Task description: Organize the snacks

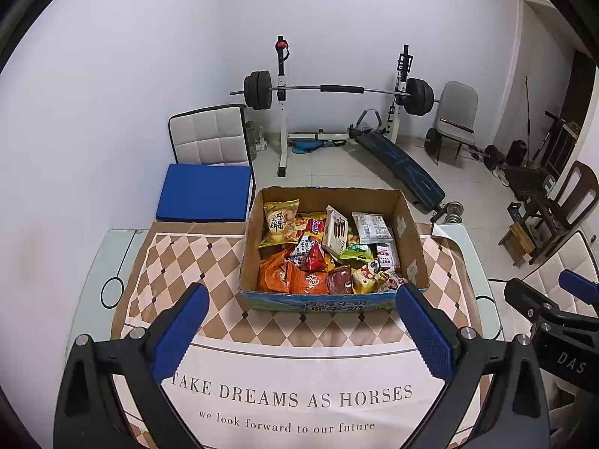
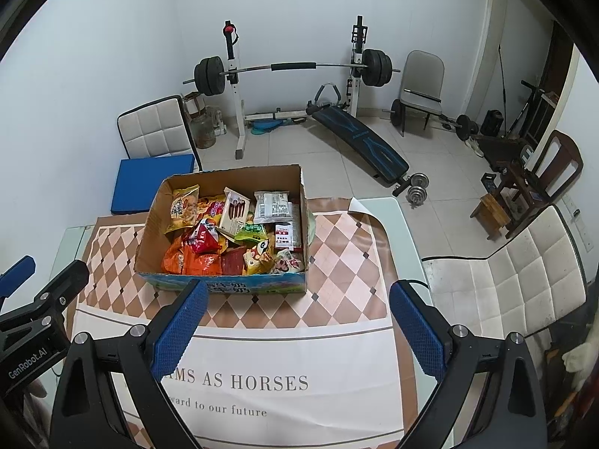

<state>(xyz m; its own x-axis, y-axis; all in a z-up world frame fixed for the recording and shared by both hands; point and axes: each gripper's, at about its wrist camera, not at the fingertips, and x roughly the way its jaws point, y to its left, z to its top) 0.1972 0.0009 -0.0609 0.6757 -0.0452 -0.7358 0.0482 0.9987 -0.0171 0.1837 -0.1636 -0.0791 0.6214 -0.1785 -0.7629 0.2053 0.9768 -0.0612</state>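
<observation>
A cardboard box [image 1: 410,239] stands on the table, filled with several snack packets: a yellow chip bag [image 1: 280,222], orange bags [image 1: 288,277], a red packet [image 1: 312,258] and a white packet [image 1: 372,227]. The box also shows in the right wrist view [image 2: 149,235]. My left gripper [image 1: 301,331] is open and empty, held above the tablecloth just in front of the box. My right gripper [image 2: 297,327] is open and empty, in front of the box and to its right. The right gripper shows at the right edge of the left view [image 1: 554,299].
A checkered tablecloth with printed words [image 1: 292,396] covers the glass table [image 1: 97,262]. A white chair with a blue cushion [image 1: 206,191] stands behind the table. A barbell rack [image 1: 337,91], bench and dumbbells fill the floor beyond. A white chair [image 2: 516,273] stands to the right.
</observation>
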